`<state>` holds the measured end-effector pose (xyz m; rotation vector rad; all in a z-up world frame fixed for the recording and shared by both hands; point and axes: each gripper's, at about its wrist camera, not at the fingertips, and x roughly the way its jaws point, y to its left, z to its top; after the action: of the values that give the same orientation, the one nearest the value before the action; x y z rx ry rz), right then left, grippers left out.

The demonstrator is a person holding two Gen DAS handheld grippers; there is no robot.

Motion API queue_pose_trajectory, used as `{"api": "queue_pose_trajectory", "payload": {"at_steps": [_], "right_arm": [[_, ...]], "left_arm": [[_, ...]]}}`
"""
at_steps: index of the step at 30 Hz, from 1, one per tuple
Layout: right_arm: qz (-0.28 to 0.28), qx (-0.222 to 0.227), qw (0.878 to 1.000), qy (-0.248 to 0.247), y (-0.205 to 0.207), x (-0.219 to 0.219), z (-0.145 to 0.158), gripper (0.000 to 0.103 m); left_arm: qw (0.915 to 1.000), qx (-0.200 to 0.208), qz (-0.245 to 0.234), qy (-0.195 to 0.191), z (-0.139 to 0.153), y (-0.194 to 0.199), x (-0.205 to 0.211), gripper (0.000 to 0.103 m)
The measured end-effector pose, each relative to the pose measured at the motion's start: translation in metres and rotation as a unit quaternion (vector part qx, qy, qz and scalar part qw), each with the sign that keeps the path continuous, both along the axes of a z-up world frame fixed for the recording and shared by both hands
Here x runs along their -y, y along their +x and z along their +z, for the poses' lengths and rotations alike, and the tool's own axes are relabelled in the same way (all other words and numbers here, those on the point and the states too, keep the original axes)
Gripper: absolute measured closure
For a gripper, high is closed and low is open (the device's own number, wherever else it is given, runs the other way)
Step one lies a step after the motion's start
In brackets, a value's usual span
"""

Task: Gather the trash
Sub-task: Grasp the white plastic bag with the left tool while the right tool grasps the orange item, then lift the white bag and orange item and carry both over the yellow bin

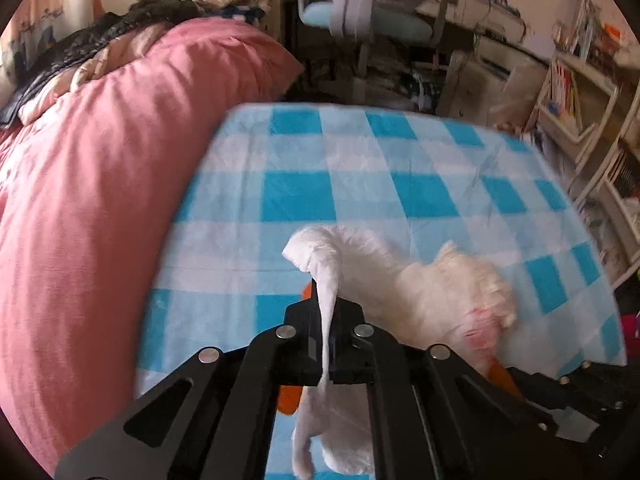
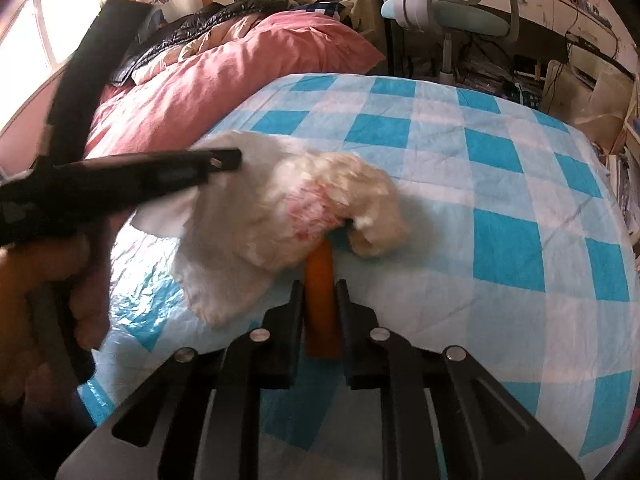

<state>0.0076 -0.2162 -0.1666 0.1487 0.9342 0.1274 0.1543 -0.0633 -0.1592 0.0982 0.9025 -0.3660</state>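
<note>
A white plastic trash bag with crumpled white and pink-stained paper inside lies on the blue-checked cloth. My left gripper is shut on the bag's rim and holds it up. In the right wrist view the bag sits at centre left, with the left gripper at its upper left edge. My right gripper is shut on an orange stick-shaped piece whose far end reaches under the bag's mouth.
A pink duvet with dark clothes piled on it lies to the left. A desk chair, a desk and bookshelves stand behind and to the right of the checked surface.
</note>
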Motion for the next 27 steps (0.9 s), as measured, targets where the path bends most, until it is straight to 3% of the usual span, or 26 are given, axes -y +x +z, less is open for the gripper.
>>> {"api": "queue_pose_trajectory", "payload": {"at_steps": [6,12,16,27], "right_arm": [[-0.02,0.009,0.999,0.03,-0.01,0.009,0.009,0.087],[-0.027,0.012,0.999,0.039,-0.019,0.009,0.013,0.087],[-0.03,0.018,0.998,0.043,-0.026,0.009,0.016,0.087],[-0.039,0.068,0.996,0.052,-0.058,0.011,0.039,0.087]], "left_arm": [[0.9963,0.031,0.02,-0.078,0.042,-0.016,-0.036,0.101],[0.9848,0.094,0.013,-0.145,0.085,-0.048,-0.061,0.101],[0.982,0.104,0.016,-0.157,0.094,-0.063,-0.07,0.101],[0.9841,0.107,0.042,-0.135,0.091,-0.108,-0.1,0.101]]}}
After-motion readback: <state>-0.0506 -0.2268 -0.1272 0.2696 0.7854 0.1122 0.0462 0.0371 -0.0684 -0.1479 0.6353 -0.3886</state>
